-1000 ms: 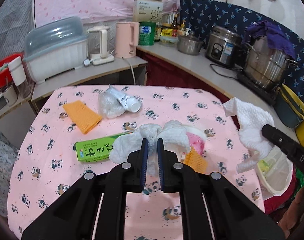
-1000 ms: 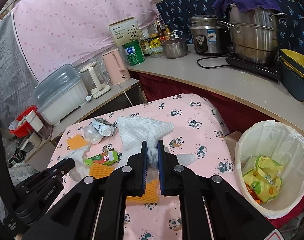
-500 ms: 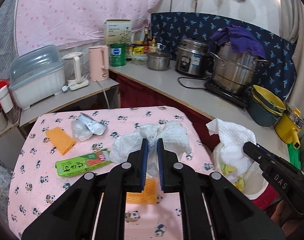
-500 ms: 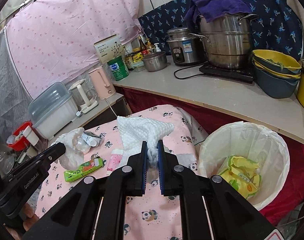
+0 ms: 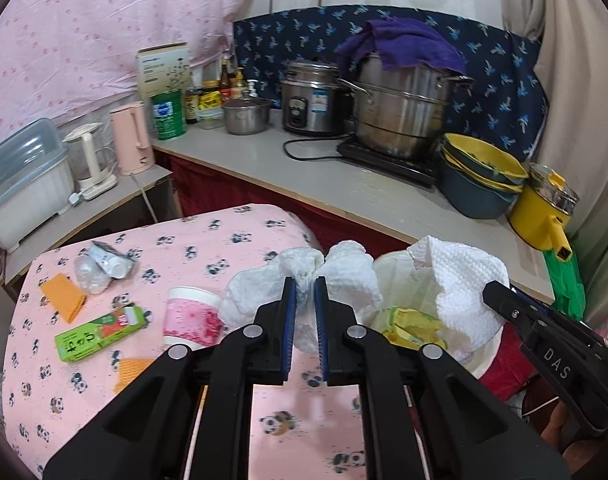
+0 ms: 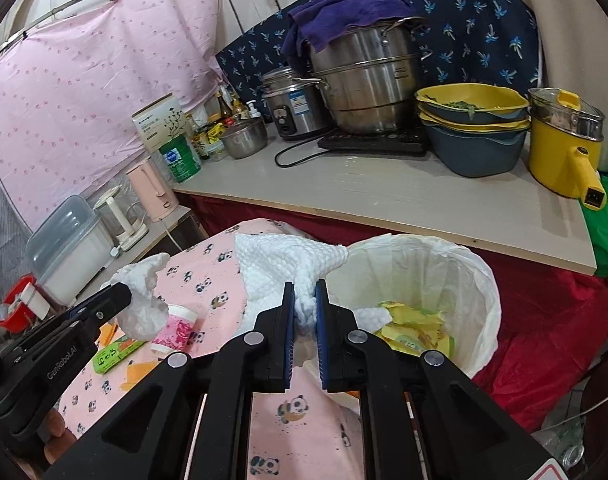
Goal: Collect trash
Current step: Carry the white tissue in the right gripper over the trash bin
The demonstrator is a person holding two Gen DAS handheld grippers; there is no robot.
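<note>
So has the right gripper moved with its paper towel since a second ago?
Yes. The right gripper, shut on its paper towel, has gone from over the table's middle toward the trash bin, and now hangs at its rim.

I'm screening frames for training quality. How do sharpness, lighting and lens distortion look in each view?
Left wrist view: sharp, evenly lit; the fisheye bends the counter edge and blacks out the corners. Right wrist view: equally sharp, same dark corners, mild glare on the steel pot, soft shadows only.

Tablecloth (image 5: pixel 232 240): pink, printed with pandas. Backsplash cloth (image 5: pixel 288 44): navy, patterned with blue sprigs. Carton (image 5: pixel 100 332): green.
</note>
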